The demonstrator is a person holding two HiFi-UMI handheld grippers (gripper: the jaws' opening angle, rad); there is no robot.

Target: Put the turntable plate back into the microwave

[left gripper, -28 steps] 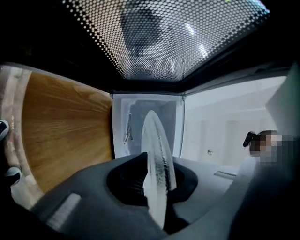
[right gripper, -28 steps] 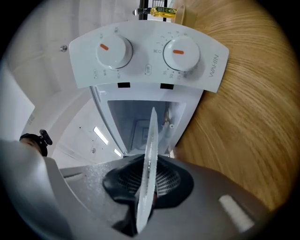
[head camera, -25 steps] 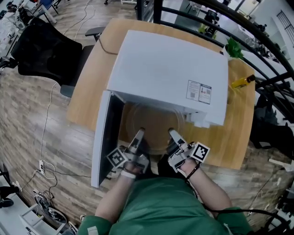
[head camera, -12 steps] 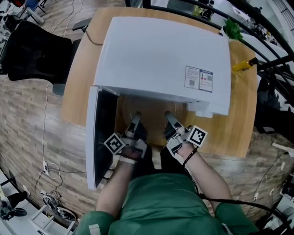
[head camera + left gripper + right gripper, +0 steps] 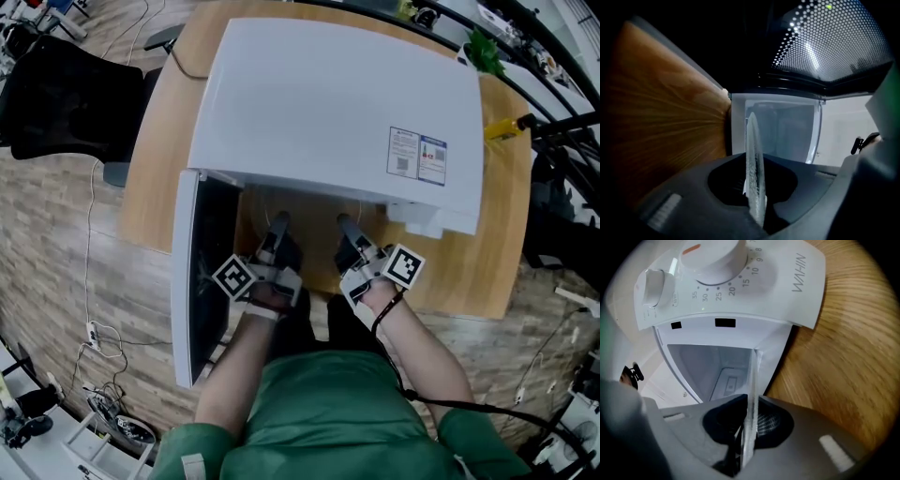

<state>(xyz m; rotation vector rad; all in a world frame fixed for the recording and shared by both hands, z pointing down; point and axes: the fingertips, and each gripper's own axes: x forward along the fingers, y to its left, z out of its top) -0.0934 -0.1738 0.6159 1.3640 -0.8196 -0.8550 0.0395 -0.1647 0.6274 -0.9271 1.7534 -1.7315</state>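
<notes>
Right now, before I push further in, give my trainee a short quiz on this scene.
1. True or false: the left claw and the right claw both grip the plate by its rim.
2. Pick one. The door of the microwave is: A) shut; B) open, swung to the left in the head view; C) taken off.
3. Fill in: the microwave stands on a wooden ____.

Key: 1 true; 2 B; 3 table.
</notes>
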